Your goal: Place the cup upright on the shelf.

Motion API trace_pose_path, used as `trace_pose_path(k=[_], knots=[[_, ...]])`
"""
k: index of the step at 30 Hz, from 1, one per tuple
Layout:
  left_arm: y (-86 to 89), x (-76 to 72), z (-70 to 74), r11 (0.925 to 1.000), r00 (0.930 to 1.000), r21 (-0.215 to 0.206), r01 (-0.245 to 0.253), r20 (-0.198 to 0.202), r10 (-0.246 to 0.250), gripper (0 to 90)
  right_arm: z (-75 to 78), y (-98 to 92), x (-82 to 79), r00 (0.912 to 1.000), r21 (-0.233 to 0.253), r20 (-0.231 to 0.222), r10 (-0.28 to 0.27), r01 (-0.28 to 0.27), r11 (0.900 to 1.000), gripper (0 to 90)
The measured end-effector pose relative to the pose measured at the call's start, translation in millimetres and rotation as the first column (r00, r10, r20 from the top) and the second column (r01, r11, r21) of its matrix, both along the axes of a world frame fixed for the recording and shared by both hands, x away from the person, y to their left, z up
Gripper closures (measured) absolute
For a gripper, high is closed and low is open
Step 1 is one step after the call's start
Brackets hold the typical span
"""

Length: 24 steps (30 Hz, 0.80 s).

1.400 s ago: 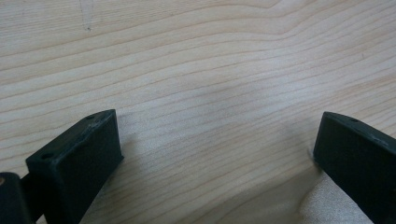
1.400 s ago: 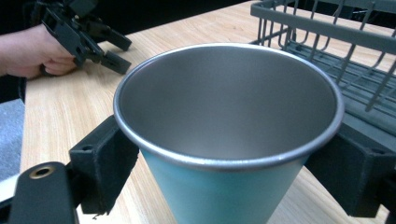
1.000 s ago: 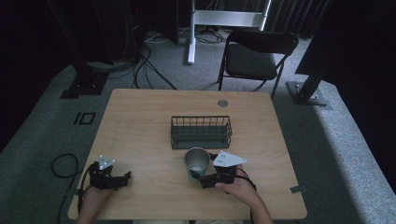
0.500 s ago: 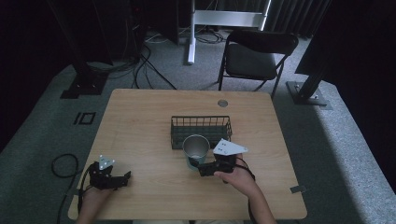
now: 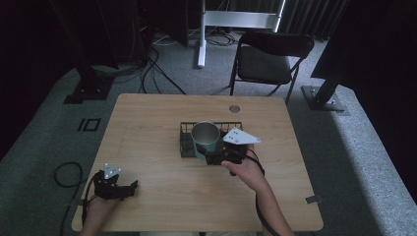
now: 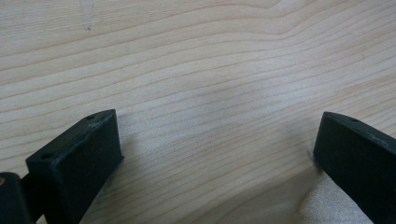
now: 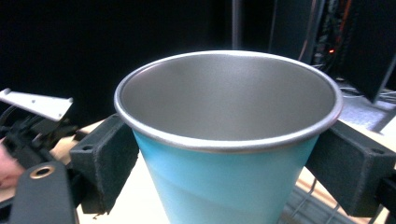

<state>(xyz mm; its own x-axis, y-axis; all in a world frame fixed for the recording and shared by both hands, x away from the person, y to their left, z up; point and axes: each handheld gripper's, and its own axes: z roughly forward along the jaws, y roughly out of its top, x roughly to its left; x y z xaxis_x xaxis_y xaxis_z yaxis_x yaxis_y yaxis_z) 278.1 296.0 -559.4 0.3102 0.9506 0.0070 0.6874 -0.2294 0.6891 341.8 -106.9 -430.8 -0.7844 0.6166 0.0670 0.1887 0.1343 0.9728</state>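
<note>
A metal cup (image 5: 205, 137) with a teal outside (image 7: 224, 182) and a bare steel inside is held upright, raised over the left half of the black wire basket (image 5: 185, 145). My right gripper (image 5: 212, 157) is shut on it, one pad (image 7: 105, 158) on each side below the rim. A bit of basket wire (image 7: 304, 205) shows under the cup. My left gripper (image 5: 129, 188) rests open near the table's front left corner. Its jaws stand wide apart over bare wood (image 6: 219, 149) with nothing between them.
The basket stands at the middle of the wooden table (image 5: 147, 128), with a round cable grommet (image 5: 234, 108) behind it. A black folding chair (image 5: 271, 60) stands beyond the far edge. Cables (image 5: 66, 172) lie on the floor to the left.
My right gripper has lifted the cup and carried it away from the person, from the table in front of the basket to over it. The left gripper has stayed put.
</note>
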Motion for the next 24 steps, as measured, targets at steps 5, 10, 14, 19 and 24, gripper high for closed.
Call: trace_pose_path(k=[5, 10, 14, 19, 24], knots=[[0.0, 0.0, 0.0, 1.0000, 1.0000, 0.000, 0.000, 0.000, 0.000, 1.5, 5.8, 1.7, 12.0, 0.9970, 0.019, 0.025, -0.073, 0.073, 0.997, 13.2], [-0.1, 0.0, 0.0, 1.0000, 1.0000, -0.001, -0.001, 0.000, 0.001, 1.5, 9.0, 3.1, 24.1, 0.9902, 0.027, 0.033, -0.136, 0.135, 0.990, 13.2], [0.0, 0.0, 0.1, 1.0000, 1.0000, 0.000, 0.000, -0.001, 0.000, 1.5, 10.2, 4.6, 34.1, 0.9831, 0.029, 0.037, -0.179, 0.178, 0.984, 13.2], [0.0, 0.0, -0.1, 1.0000, 1.0000, 0.000, 0.000, 0.001, 0.000, 1.5, 9.0, 6.8, 40.5, 0.9724, 0.030, 0.042, -0.230, 0.228, 0.973, 13.2], [0.1, 0.0, 0.0, 1.0000, 1.0000, 0.001, 0.001, -0.001, -0.001, 1.5, -1.8, 11.7, 54.1, 0.9520, 0.021, 0.026, -0.305, 0.304, 0.952, 13.2]])
